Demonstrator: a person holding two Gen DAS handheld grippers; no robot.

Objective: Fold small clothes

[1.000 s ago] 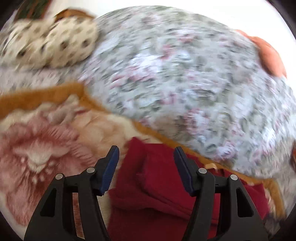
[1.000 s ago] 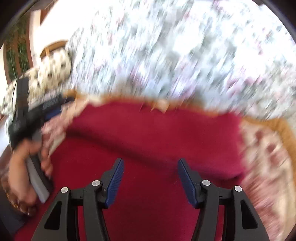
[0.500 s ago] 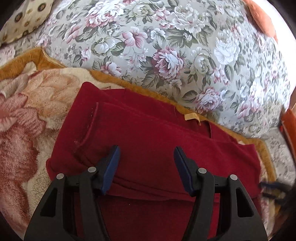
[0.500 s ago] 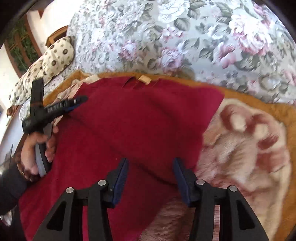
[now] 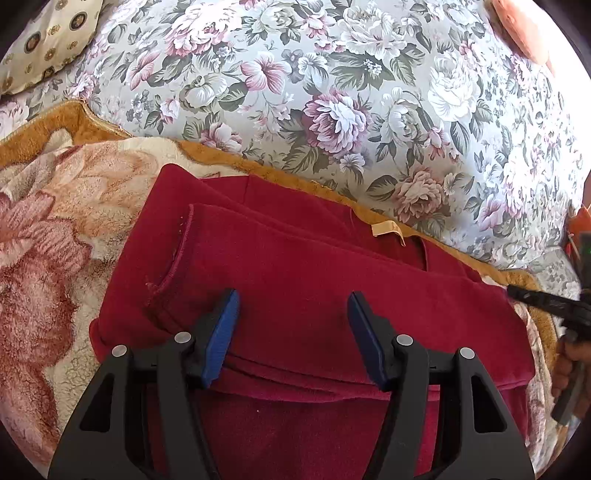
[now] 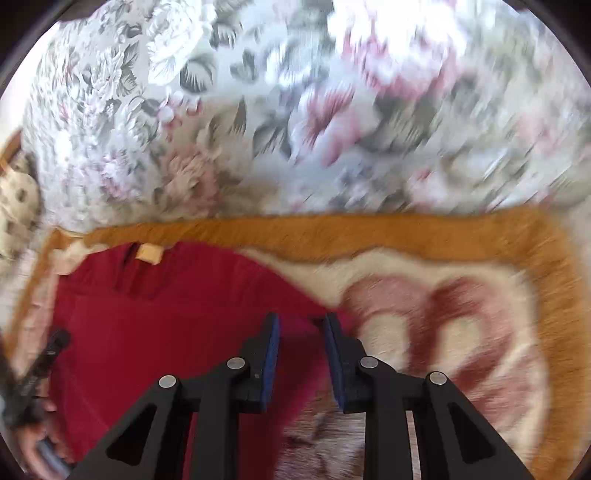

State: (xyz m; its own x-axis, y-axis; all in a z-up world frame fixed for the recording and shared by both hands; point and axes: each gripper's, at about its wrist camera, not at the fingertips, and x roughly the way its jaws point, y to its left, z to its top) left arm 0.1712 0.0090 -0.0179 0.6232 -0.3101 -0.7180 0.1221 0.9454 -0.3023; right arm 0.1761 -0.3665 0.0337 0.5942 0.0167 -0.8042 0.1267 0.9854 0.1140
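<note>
A dark red garment [image 5: 295, 295] lies partly folded on a plush floral blanket [image 5: 55, 258], with a tan neck label [image 5: 386, 229] at its far edge. My left gripper [image 5: 293, 325] is open and empty above the garment's middle. In the right wrist view the garment [image 6: 166, 332] fills the lower left. My right gripper [image 6: 301, 347] has its jaws narrowed over the garment's right edge, where a bit of red cloth sits between them. That view is blurred, so I cannot tell if they pinch it.
A grey floral bedspread [image 5: 351, 92] lies beyond the blanket's orange border [image 6: 369, 232]. A spotted cushion [image 5: 44, 40] sits far left, an orange cloth [image 5: 521, 33] far right. The right gripper and hand show at the left view's right edge [image 5: 546, 299].
My right gripper has moved right to the garment's right edge and its jaws have narrowed. My left gripper has stayed open over the garment with little change.
</note>
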